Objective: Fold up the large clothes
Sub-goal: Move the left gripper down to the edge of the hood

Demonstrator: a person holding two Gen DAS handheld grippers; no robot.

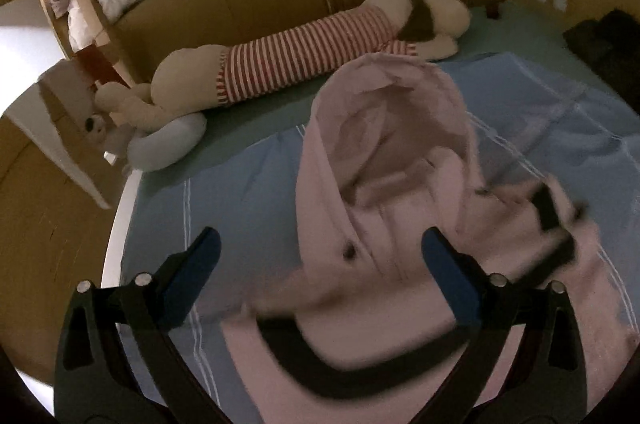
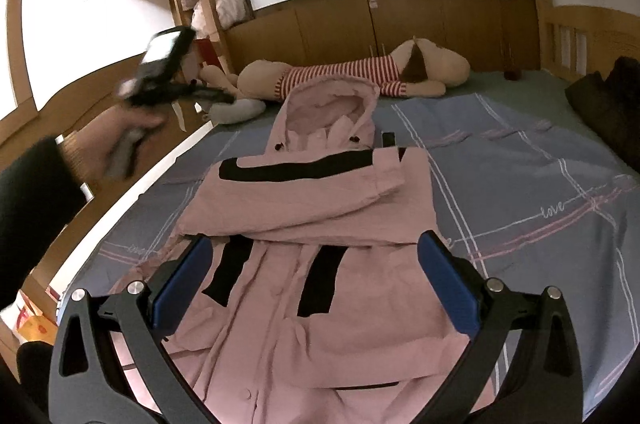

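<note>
A pink coat [image 2: 304,288] with black stripes lies spread on a blue checked sheet [image 2: 520,192] on the bed, its hood [image 2: 332,108] toward the far wall and one sleeve [image 2: 312,176] folded across the chest. The word "love" [image 2: 553,210] is stitched in script on the sheet to the right of the coat; another bit of script by the coat's left edge is partly covered and cannot be read.

The right tool [image 2: 312,284] hangs over the coat's lower front with its blue-padded fingers [image 2: 448,288] wide apart, gripping nothing. The left tool [image 1: 320,284] is also spread wide and holds nothing; it sits above the coat near the hood, where the cloth is blurred. In the right wrist view a hand [image 2: 128,136] in a dark sleeve carries the left tool, blurred, off the bed's left side.

A long plush dog [image 2: 360,72] in a red-and-white striped shirt lies along the wooden wall beyond the hood. A dark bundle [image 2: 600,104] sits at the bed's right edge.
</note>
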